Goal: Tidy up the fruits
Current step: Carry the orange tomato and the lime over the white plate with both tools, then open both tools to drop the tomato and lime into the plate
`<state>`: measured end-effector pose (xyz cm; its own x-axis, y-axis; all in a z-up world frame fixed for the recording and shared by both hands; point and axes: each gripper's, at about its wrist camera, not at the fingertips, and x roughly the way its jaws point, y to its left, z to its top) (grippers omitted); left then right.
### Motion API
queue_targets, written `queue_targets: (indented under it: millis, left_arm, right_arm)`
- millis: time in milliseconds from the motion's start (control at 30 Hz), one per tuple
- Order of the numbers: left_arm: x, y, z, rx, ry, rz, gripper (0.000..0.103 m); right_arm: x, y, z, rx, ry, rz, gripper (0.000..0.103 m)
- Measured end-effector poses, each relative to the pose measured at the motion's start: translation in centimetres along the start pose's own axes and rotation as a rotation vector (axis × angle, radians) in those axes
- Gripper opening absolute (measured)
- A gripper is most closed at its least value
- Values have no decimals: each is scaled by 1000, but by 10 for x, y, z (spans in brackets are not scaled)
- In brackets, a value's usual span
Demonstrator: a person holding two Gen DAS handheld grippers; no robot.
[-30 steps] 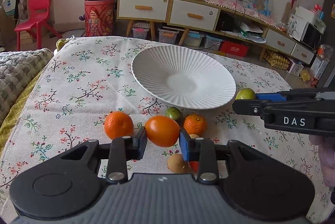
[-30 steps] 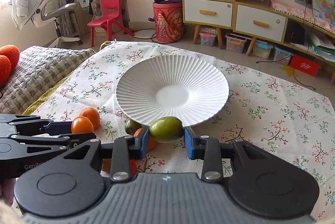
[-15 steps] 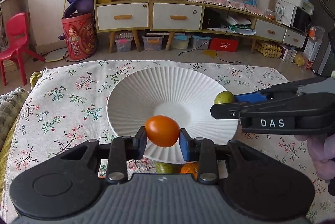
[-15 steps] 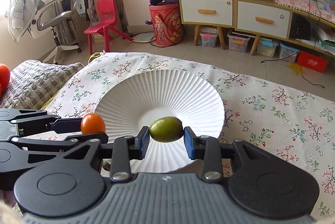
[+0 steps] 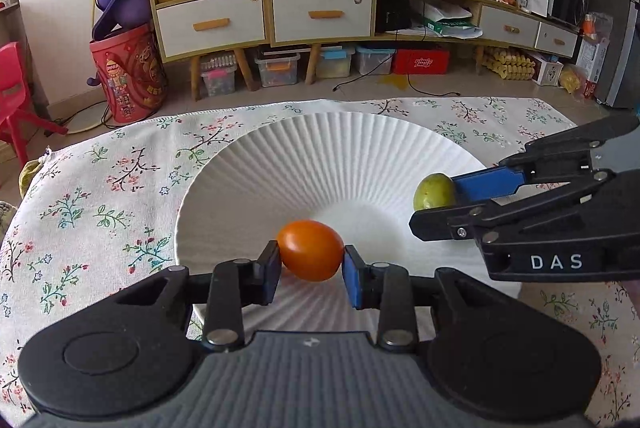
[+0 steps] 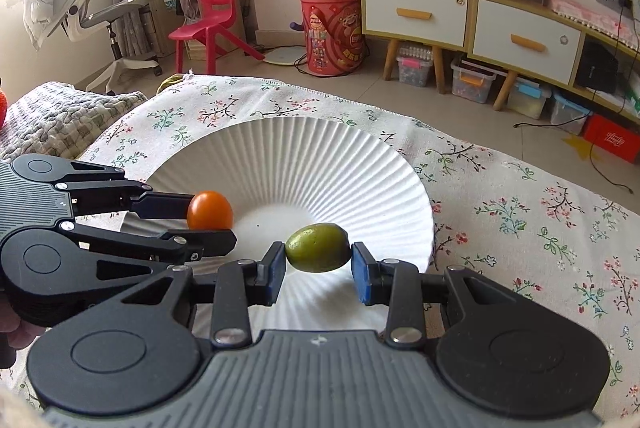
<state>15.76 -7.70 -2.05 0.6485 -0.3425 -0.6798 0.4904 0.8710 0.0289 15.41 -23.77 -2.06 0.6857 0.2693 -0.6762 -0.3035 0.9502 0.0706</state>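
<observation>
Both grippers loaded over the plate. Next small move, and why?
Probably lower both a little, then open. The left gripper is shut on the orange fruit, the right gripper on the green fruit, both over the white plate. Each seems to hang above the plate; releasing from there could let them roll.

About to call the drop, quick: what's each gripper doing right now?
Left gripper: shut on the orange fruit, over the white plate.
Right gripper: shut on the green fruit, over the same plate.
</observation>
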Motion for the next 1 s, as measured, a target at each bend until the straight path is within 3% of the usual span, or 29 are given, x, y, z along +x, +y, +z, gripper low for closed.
queue_targets:
  millis: [267, 567, 667, 733, 1000]
  left_arm:
    - [1, -4, 1, 54, -10, 1, 17]
    - [-1, -2, 1, 27, -16, 6, 20]
    - [-10, -2, 0, 8, -4, 6, 30]
    - [-17, -3, -1, -9, -1, 6, 35]
    - [-53, -6, -9, -56, -16, 13, 46]
  right_arm:
    - [2, 0, -1, -25, -1, 11, 33]
    - [-1, -1, -3, 3, -15, 8, 35]
    - [-10, -3, -3, 13, -17, -15, 37]
    - [-18, -4, -5, 23, -21, -27, 43]
    - [-45, 4, -10, 56, -31, -46, 54]
